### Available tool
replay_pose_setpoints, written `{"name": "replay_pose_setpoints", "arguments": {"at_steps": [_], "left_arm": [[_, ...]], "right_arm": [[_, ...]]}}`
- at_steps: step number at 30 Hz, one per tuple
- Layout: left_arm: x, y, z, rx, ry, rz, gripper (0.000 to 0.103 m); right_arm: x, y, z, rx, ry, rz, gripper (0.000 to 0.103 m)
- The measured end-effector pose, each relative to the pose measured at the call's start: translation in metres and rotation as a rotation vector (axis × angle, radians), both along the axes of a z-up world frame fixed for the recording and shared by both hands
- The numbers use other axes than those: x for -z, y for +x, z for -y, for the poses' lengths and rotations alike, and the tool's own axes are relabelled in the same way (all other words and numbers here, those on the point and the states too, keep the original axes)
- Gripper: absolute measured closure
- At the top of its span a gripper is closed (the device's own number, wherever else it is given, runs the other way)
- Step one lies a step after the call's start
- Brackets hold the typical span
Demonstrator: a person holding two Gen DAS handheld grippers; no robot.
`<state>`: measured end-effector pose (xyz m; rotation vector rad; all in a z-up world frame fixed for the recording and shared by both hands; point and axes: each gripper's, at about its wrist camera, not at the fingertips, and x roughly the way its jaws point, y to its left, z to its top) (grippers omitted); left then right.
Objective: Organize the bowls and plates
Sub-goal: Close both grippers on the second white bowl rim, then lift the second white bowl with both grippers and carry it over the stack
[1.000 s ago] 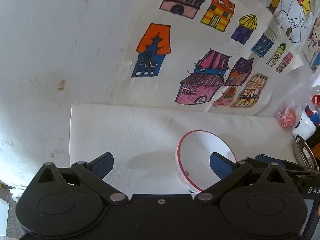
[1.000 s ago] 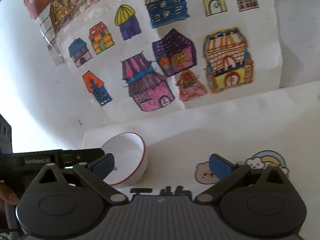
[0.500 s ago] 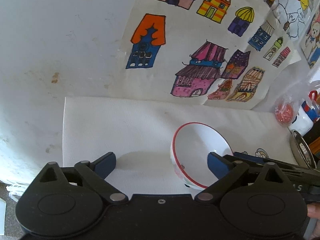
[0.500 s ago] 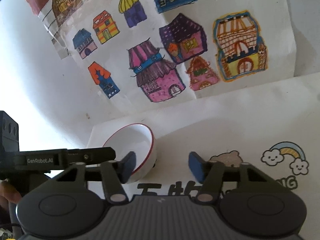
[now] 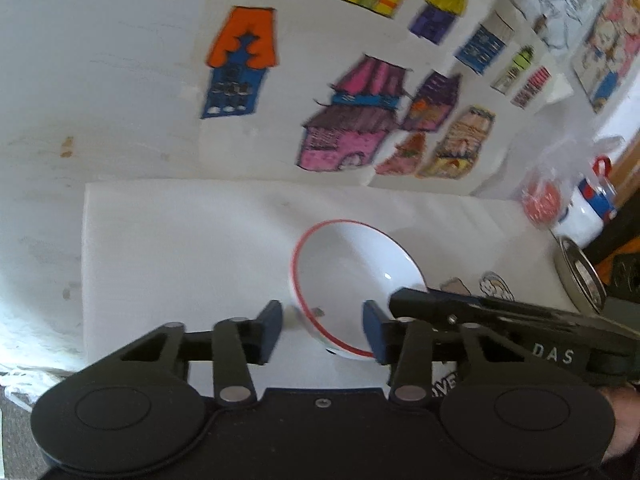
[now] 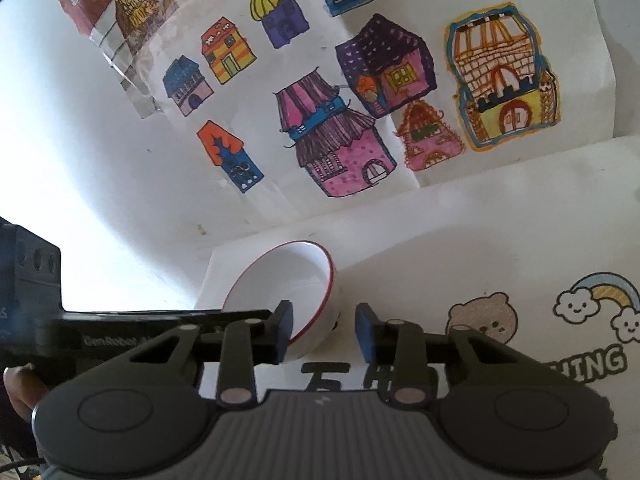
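A white bowl with a red rim [image 5: 352, 272] [image 6: 288, 280] stands on a white table cover [image 5: 180, 248]. My left gripper [image 5: 323, 330] is half closed and straddles the bowl's near rim, one finger outside and one inside, with a gap still showing. My right gripper [image 6: 325, 332] straddles the opposite side of the rim in the same way, its jaws narrowed but not pressing. The right gripper's arm [image 5: 480, 312] shows reaching to the bowl in the left wrist view. In the right wrist view the left gripper's body [image 6: 140, 324] lies at the left.
Children's house drawings [image 5: 352, 120] hang on the wall behind the table. At the far right stand a metal dish [image 5: 580, 280], a white mug [image 5: 588, 212] and a red item in plastic [image 5: 544, 200]. Cartoon prints [image 6: 592, 304] mark the cover. The table's left edge [image 5: 84, 280] is close.
Both grippers moved in on the bowl and narrowed their jaws from wide open to half closed around its rim. The bowl has stayed in place.
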<state>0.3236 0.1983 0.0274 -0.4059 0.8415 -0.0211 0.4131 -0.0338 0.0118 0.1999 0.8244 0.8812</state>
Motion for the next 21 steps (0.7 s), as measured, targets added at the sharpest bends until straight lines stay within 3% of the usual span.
{"name": "replay_pose_setpoints", "arguments": {"at_steps": [2,11,21], "left_arm": [[0.0,0.001,0.003,0.006,0.017,0.0,0.066],[-0.005,-0.002,0.005,-0.007,0.026,-0.005,0.077],[-0.034,-0.02,0.019,-0.022,-0.018,0.054,0.077]], "right_arm": [[0.0,-0.001,0.0,-0.003,0.007,-0.001,0.076],[-0.002,-0.005,0.003,0.02,-0.01,0.021,0.084],[-0.026,-0.028,0.02,0.068,0.019,0.085,0.084]]}}
